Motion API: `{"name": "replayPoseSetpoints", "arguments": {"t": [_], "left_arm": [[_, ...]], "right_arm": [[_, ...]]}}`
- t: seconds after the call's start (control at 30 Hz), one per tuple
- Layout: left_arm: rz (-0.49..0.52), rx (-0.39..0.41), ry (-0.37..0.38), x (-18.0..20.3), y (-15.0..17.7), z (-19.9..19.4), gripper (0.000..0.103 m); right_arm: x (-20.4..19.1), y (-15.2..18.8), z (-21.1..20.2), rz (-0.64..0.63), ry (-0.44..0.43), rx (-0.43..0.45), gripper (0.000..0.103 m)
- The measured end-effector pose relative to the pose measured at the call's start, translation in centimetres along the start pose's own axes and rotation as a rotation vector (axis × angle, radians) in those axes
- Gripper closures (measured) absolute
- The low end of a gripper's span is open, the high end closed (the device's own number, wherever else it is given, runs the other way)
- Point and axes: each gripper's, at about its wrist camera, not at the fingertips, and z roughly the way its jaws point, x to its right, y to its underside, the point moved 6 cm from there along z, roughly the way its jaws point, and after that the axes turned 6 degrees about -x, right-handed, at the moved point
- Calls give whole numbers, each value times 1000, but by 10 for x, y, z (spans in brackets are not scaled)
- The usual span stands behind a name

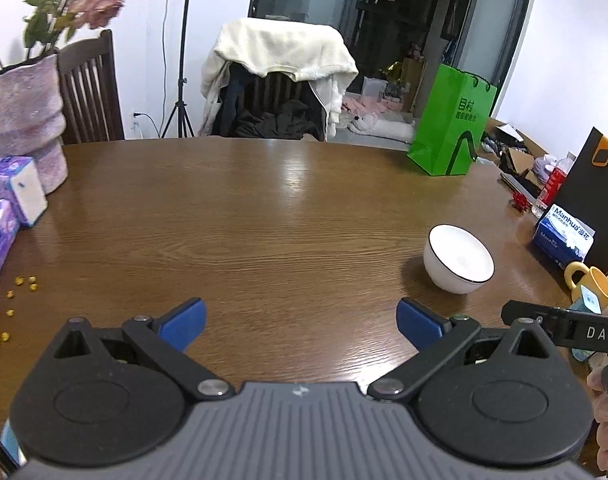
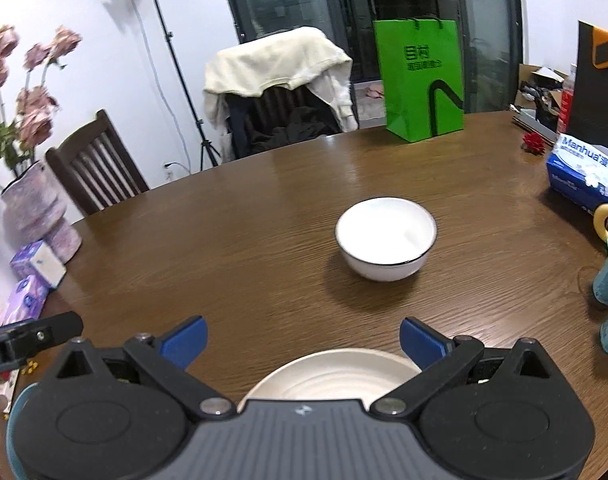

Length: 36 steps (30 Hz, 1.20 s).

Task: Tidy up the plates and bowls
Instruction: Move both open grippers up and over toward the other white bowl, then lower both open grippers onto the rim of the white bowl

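Blue-padded and black-armed, the left gripper (image 1: 301, 322) hangs over bare wooden table (image 1: 263, 216) with its jaws spread wide, gripping nothing and touching nothing; the right gripper (image 2: 303, 338) is likewise wide open and empty — a plate (image 2: 336, 374) lies on the table just beneath and between its fingers, though contact cannot be told. One bowl (image 2: 386, 236) and one plate are in sight; the bowl is white with a thin dark rim line, upright and empty, standing at about 1 o'clock ahead of the right gripper and at 2 o'clock from the left; the plate is cream-white with faint concentric rings, half hidden by the gripper body at 6 o'clock in the right wrist view — well apart from the bowl.
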Motion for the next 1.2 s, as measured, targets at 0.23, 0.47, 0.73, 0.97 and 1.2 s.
{"name": "replayPoseSetpoints", "arguments": {"t": [0.23, 0.47, 0.73, 0.97, 1.2], "left_arm": [[-1, -23, -1, 34, -16, 34, 0], [0, -27, -1, 69, -35, 61, 0], [16, -43, 5, 106, -56, 90, 0], [5, -93, 10, 128, -72, 123, 0], [0, -147, -4, 140, -86, 156, 0]], "right_arm": [[44, -24, 19, 4, 16, -8, 0], [79, -50, 41, -11, 18, -25, 1], [110, -77, 62, -11, 7, -46, 1], [129, -100, 78, 11, 4, -55, 1], [141, -116, 98, 34, 14, -76, 2]]}}
